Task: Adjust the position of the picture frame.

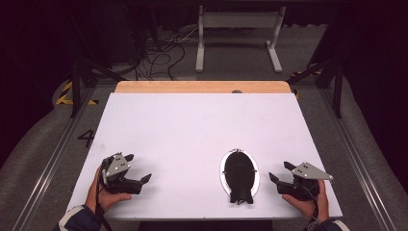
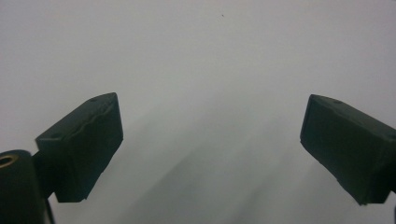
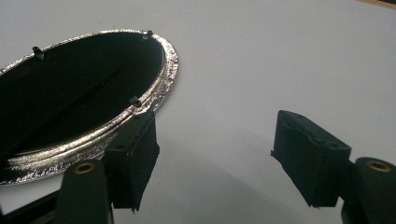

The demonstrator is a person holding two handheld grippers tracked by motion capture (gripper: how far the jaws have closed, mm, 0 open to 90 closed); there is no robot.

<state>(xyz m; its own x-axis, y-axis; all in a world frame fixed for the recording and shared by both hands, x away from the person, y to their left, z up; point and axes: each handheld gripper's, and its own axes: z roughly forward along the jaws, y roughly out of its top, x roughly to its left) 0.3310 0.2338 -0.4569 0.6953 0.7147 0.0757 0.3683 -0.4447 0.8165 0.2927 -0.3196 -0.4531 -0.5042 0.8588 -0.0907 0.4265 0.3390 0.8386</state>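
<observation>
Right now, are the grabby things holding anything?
No, nothing is held. The left hand-held gripper and the right hand-held gripper both stand open over the white table, the right one beside the oval silver-rimmed frame.

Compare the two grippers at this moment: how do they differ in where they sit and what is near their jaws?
The left gripper rests near the table's left front corner with bare white surface between its jaws. The right gripper sits near the right front edge, close beside the oval silver-rimmed frame, one jaw near its rim. The left jaws stand wider apart in their own view than the right's. Both are open and hold nothing.
</observation>
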